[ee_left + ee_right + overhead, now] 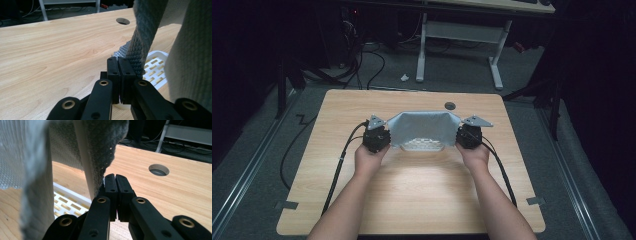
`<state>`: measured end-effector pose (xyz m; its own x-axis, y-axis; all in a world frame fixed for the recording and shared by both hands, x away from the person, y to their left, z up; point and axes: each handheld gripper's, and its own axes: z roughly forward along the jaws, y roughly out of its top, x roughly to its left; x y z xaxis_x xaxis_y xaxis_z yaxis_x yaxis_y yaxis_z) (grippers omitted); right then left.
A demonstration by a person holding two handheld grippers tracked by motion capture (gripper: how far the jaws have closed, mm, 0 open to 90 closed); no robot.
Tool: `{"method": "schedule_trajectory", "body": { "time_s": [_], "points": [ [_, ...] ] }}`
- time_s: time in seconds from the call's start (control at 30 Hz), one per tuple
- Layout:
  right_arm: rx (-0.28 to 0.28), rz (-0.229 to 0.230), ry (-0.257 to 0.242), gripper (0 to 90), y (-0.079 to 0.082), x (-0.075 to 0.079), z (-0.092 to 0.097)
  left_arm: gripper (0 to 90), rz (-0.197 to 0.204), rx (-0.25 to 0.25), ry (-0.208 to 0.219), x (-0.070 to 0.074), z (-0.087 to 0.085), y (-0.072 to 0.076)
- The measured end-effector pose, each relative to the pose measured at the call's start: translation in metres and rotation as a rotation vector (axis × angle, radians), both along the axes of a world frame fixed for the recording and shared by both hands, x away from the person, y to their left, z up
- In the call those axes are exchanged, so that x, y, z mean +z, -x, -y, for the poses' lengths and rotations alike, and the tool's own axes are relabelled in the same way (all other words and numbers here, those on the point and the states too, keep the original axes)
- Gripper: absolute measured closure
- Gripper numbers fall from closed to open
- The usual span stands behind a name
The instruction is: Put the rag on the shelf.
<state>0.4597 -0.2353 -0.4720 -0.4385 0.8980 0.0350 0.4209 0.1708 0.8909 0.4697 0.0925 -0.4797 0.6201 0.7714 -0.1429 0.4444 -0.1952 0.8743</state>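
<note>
Dim lab or workshop — wooden table (412, 200), floor cables (377, 70), white desk frame (459, 32) behind

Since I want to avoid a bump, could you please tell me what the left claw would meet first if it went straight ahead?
Probably the grey cloth it is already shut on, which hangs right ahead of the left claw; beyond that lies bare wooden table, though depth is hard to judge.

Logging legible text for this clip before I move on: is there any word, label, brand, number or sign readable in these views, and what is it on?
None can be read.
Grey cloth: woven texture, no tag or print visible.
White slotted tray: plain, no marking.
Wooden table: bare wood grain and a round cable hole.
Left claw and right claw: black, brass rivets, no lettering.
</note>
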Motion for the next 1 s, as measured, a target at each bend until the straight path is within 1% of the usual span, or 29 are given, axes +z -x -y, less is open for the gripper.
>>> {"method": "schedule_trajectory", "body": {
  "time_s": [0.17, 0.23, 0.27, 0.33, 0.37, 0.4, 0.5, 0.6, 0.67, 0.73, 0.9, 1.0],
  "points": [
    [0.003, -0.005, 0.006, 89.2, 0.001, -0.004, -0.001, 87.9, -0.003, 0.011, 0.009, -0.002, -0.003, 0.001],
    [0.003, -0.005, 0.017, 88.7, 0.001, -0.006, -0.001, 87.7, -0.002, 0.013, 0.013, -0.003, -0.004, 0.002],
    [-0.001, -0.005, 0.011, 87.8, 0.002, -0.007, -0.001, 87.0, -0.006, 0.011, 0.013, -0.002, -0.005, 0.002],
    [-0.009, -0.006, 0.009, 84.6, 0.002, -0.008, 0.002, 82.8, 0.001, 0.027, 0.011, -0.002, -0.007, 0.003],
    [-0.012, -0.017, 0.006, 84.2, 0.003, -0.008, 0.004, 78.4, 0.004, 0.039, 0.012, -0.001, -0.009, 0.004],
    [-0.012, -0.02, 0.006, 83.7, 0.003, -0.008, 0.005, 75.6, 0.006, 0.046, 0.025, -0.001, -0.011, 0.004],
    [-0.014, -0.02, 0.037, 81.5, 0.005, -0.005, 0.01, 70.4, 0.016, 0.069, 0.04, 0.002, -0.019, 0.007],
    [-0.02, -0.008, 0.062, 79.4, 0.009, 0.0, 0.014, 69.5, 0.02, 0.08, 0.047, 0.003, -0.028, 0.009],
    [-0.021, -0.005, 0.065, 78.5, 0.01, 0.002, 0.017, 69.4, 0.013, 0.083, 0.042, 0.004, -0.033, 0.01],
    [-0.027, -0.005, 0.064, 75.7, 0.012, 0.004, 0.019, 69.5, 0.011, 0.086, 0.038, 0.005, -0.037, 0.011],
    [-0.038, 0.008, 0.052, 71.8, 0.013, 0.007, 0.021, 69.5, 0.023, 0.087, 0.053, 0.009, -0.039, 0.013],
    [-0.049, 0.035, 0.04, 71.6, 0.011, 0.011, 0.022, 69.5, 0.029, 0.084, 0.064, 0.01, -0.038, 0.014]
  ]
}}
